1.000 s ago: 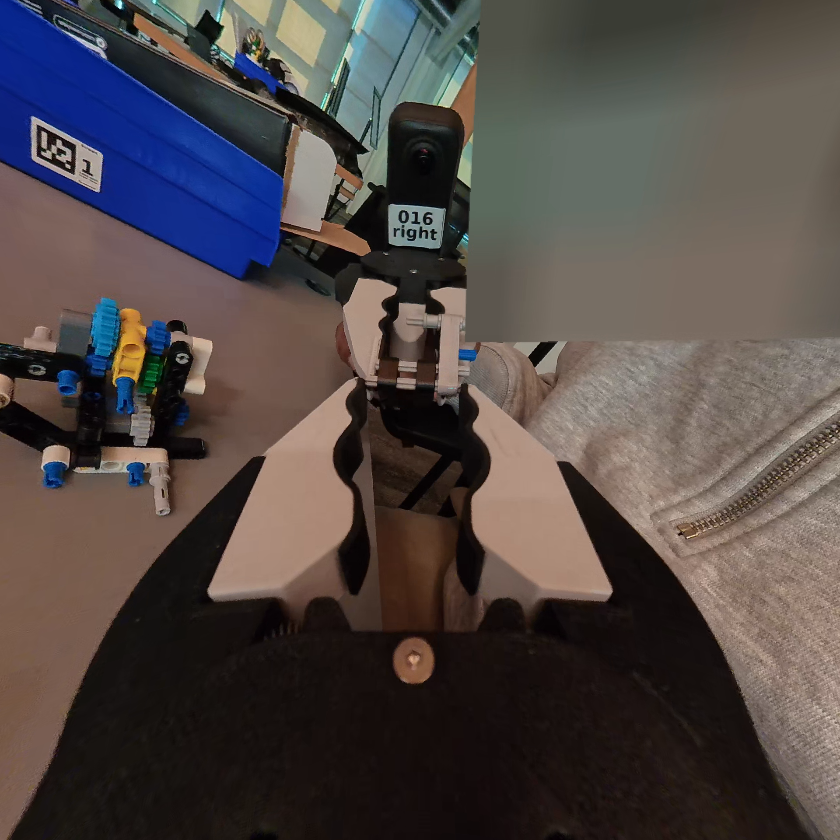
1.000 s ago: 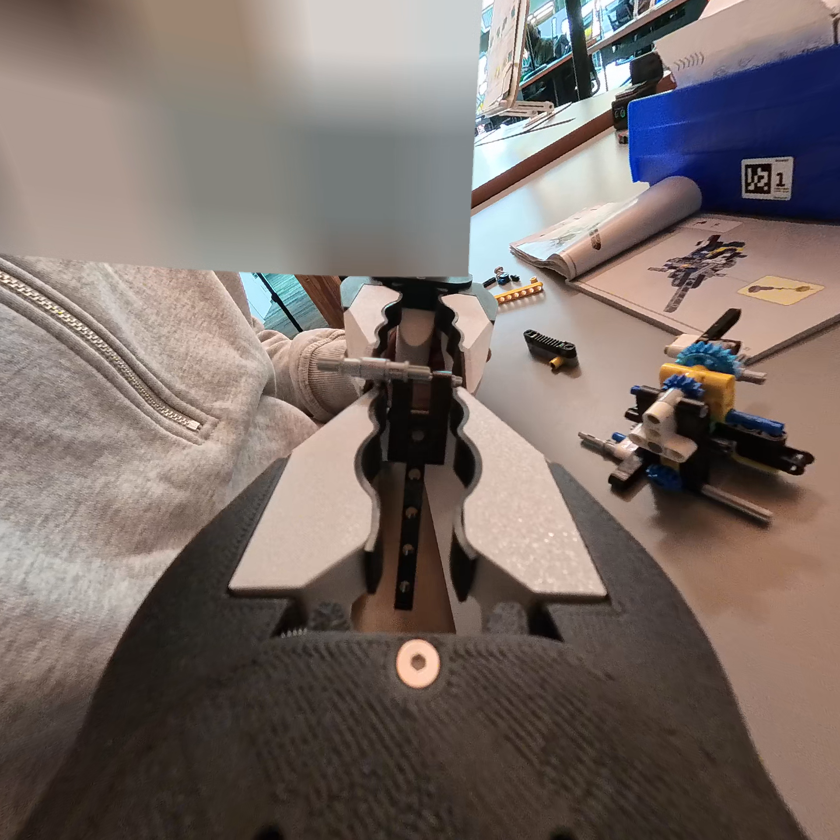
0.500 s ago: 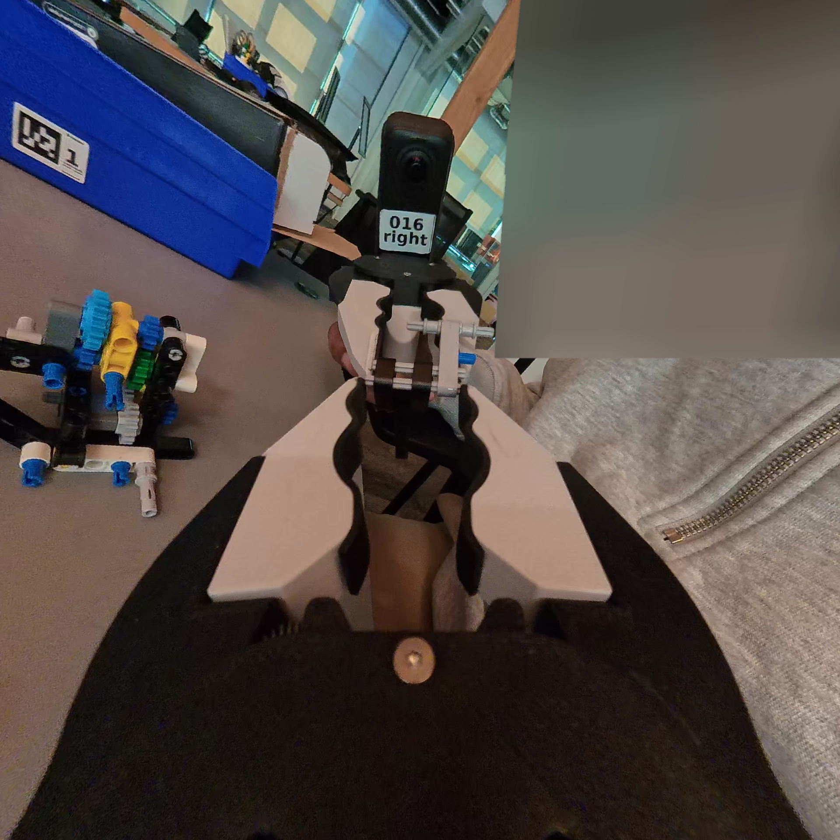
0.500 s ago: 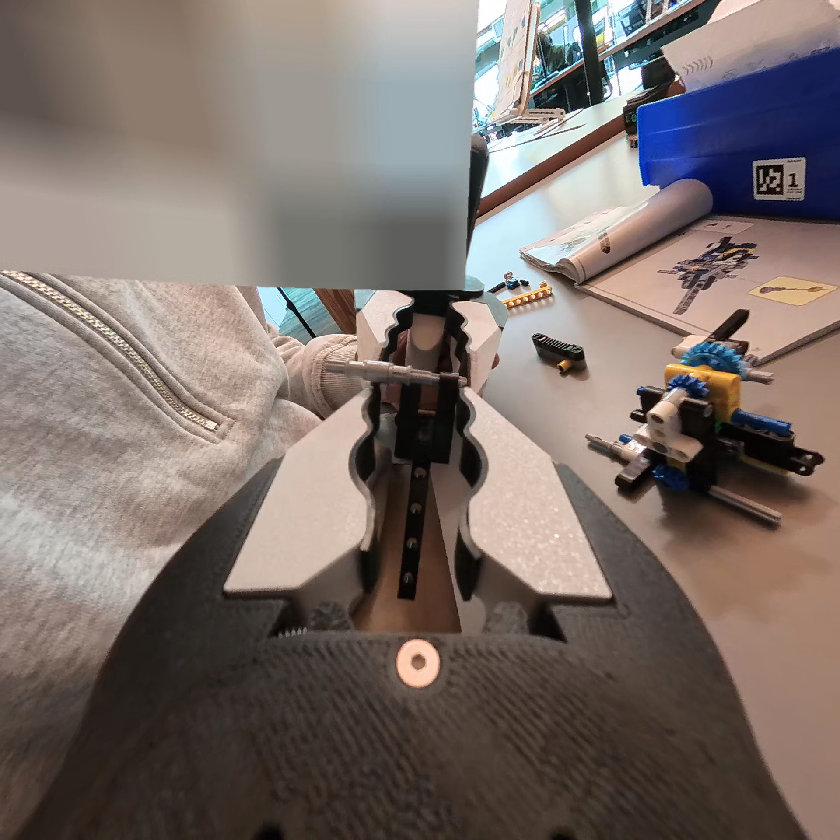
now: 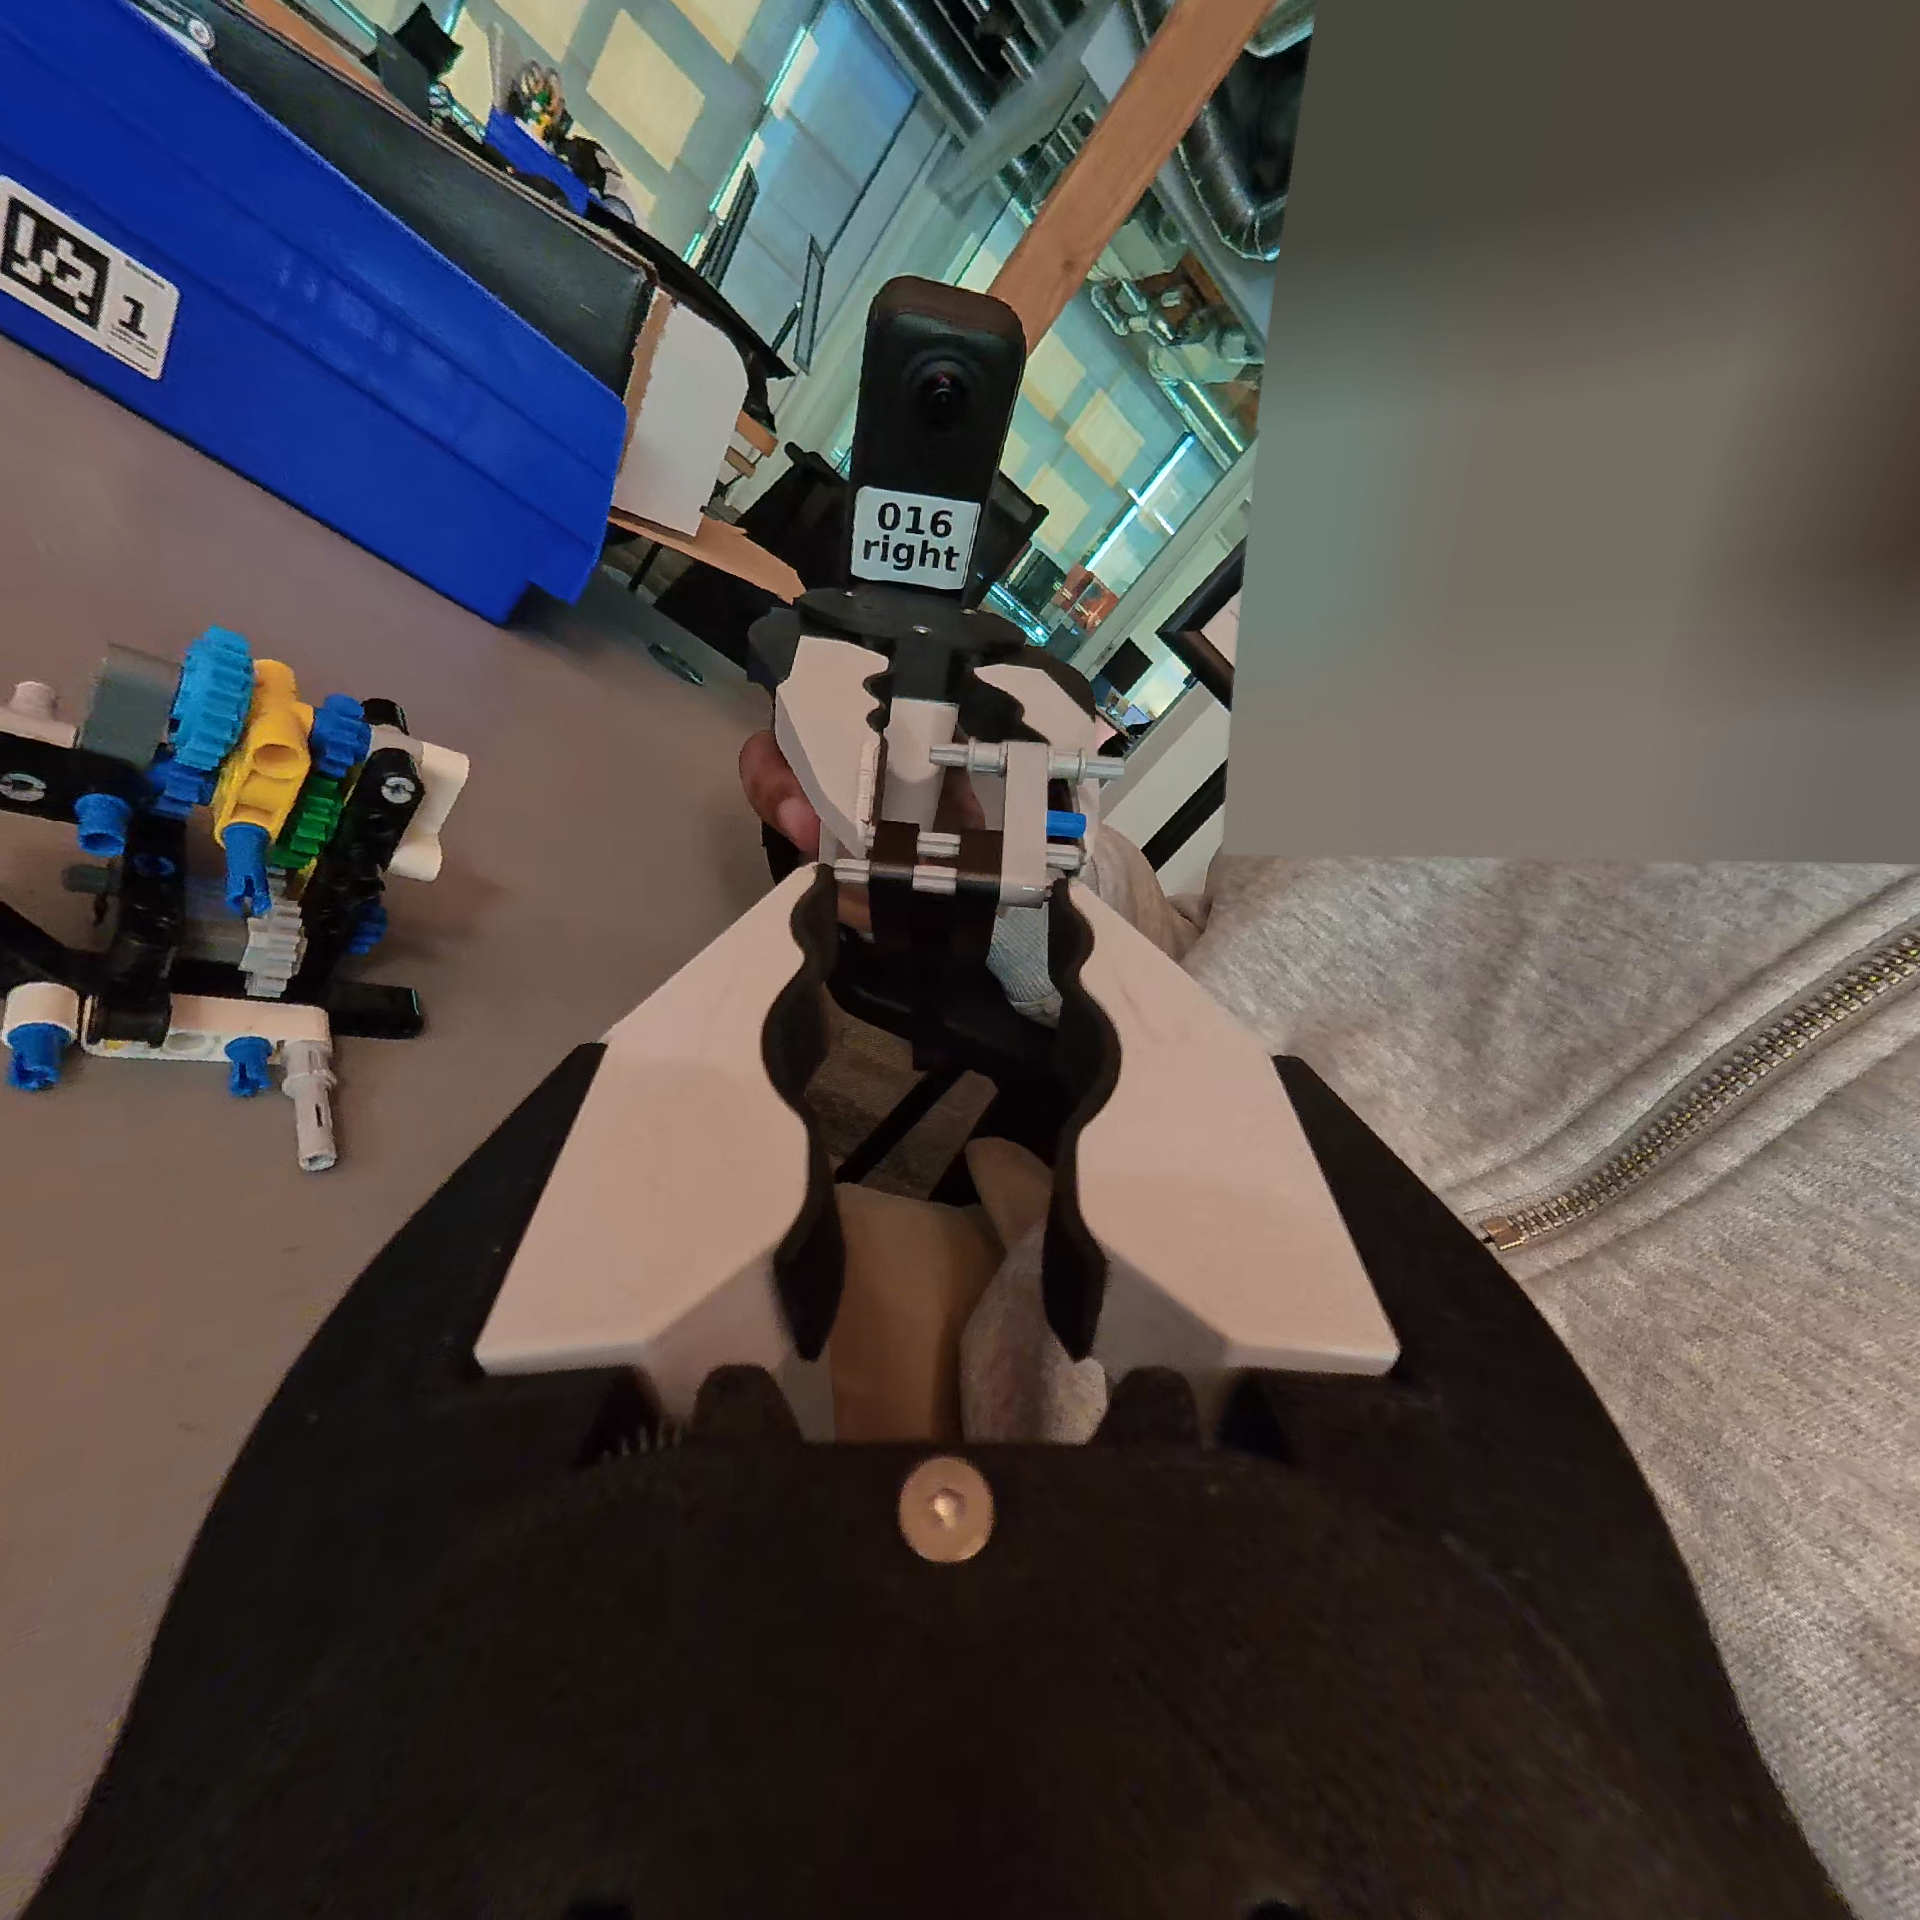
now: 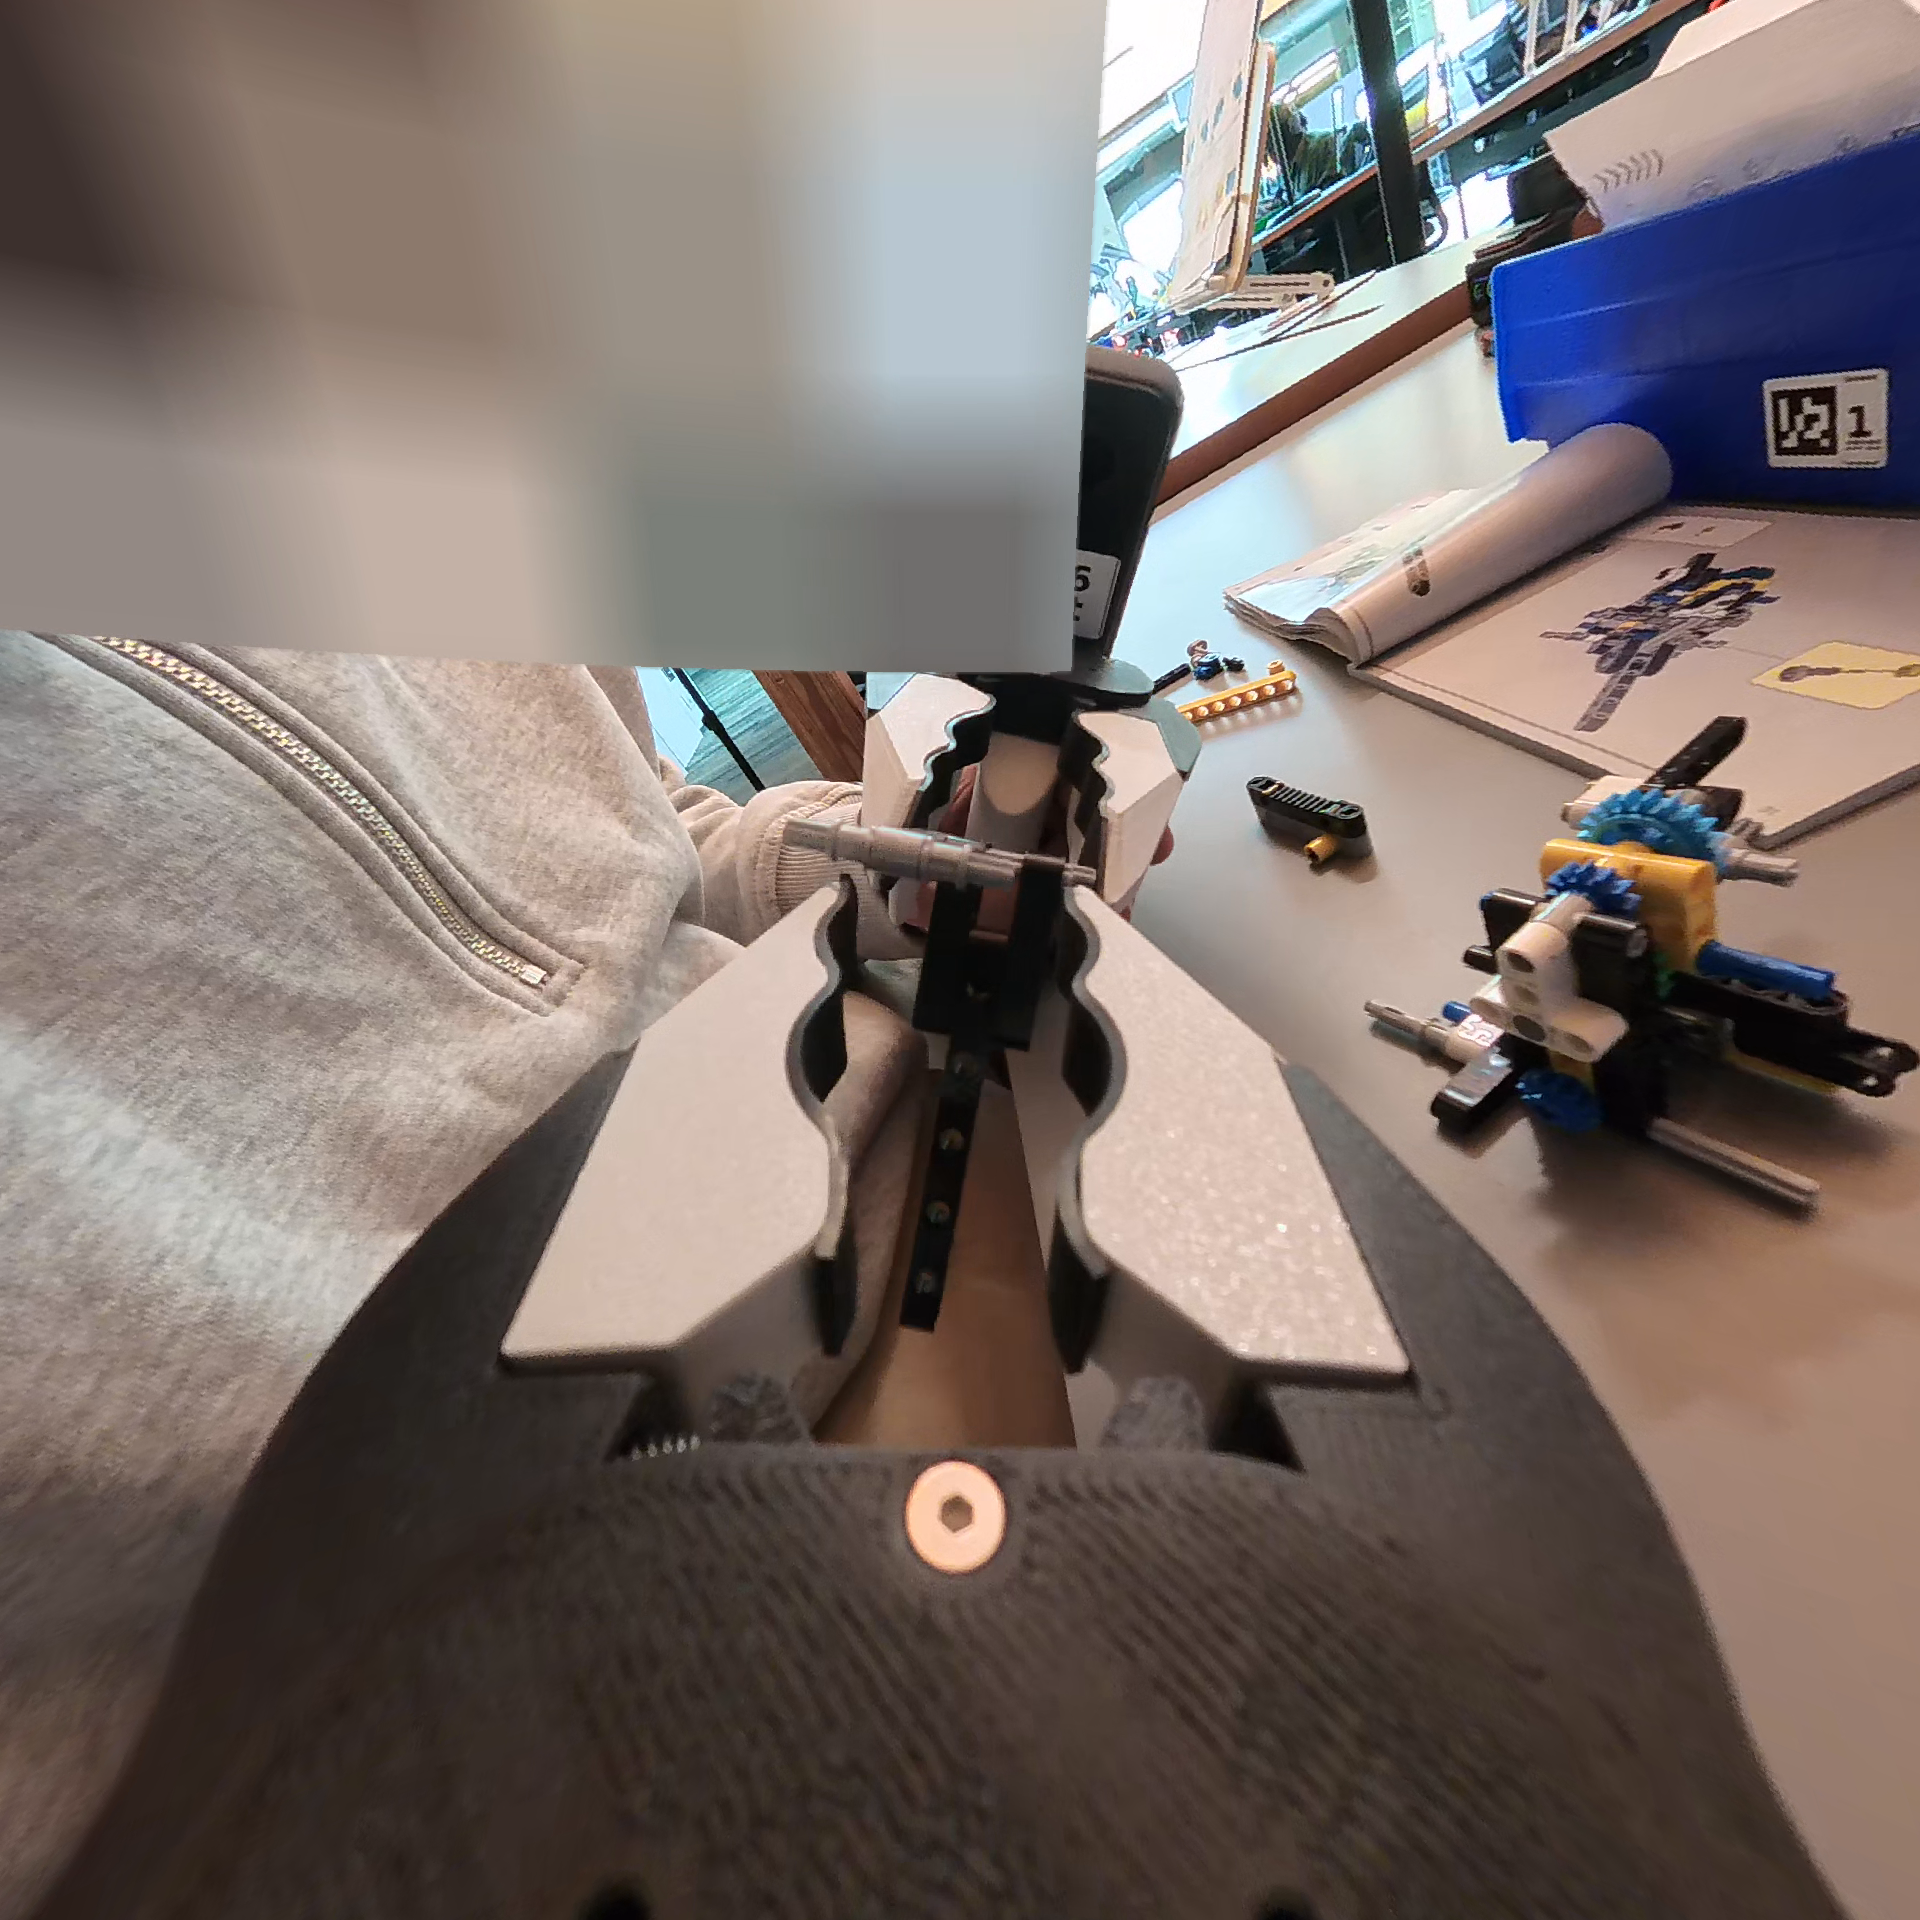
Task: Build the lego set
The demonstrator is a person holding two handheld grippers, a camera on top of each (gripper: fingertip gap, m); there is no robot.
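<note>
A small lego sub-assembly [image 5: 956, 831] of black beams, grey axles, a light grey beam and a blue pin is held in the air between my two grippers, which face each other tip to tip. My left gripper [image 5: 951, 894] is closed on its near end. My right gripper [image 6: 961, 904] is closed on the other side. One long black beam [image 6: 940, 1174] of the sub-assembly runs back between the right jaws, and a grey axle [image 6: 914, 847] sticks out crosswise at the tips. The partly built model [image 5: 229, 862] stands on the grey table [image 5: 208, 1351]; it also shows in the right wrist view [image 6: 1621, 997].
A blue bin [image 6: 1704, 343] and an open instruction booklet [image 6: 1621, 644] lie behind the model. A black toothed piece [image 6: 1304, 816] and a yellow beam [image 6: 1242, 694] lie loose on the table. A person in a grey zip hoodie [image 5: 1558, 1143] sits close behind the grippers. The grippers are tip to tip, or close to it.
Both grippers have tilted slightly upward together with the sub-assembly still between them. The upper grey axle now shows longer on the right in the left wrist view.
</note>
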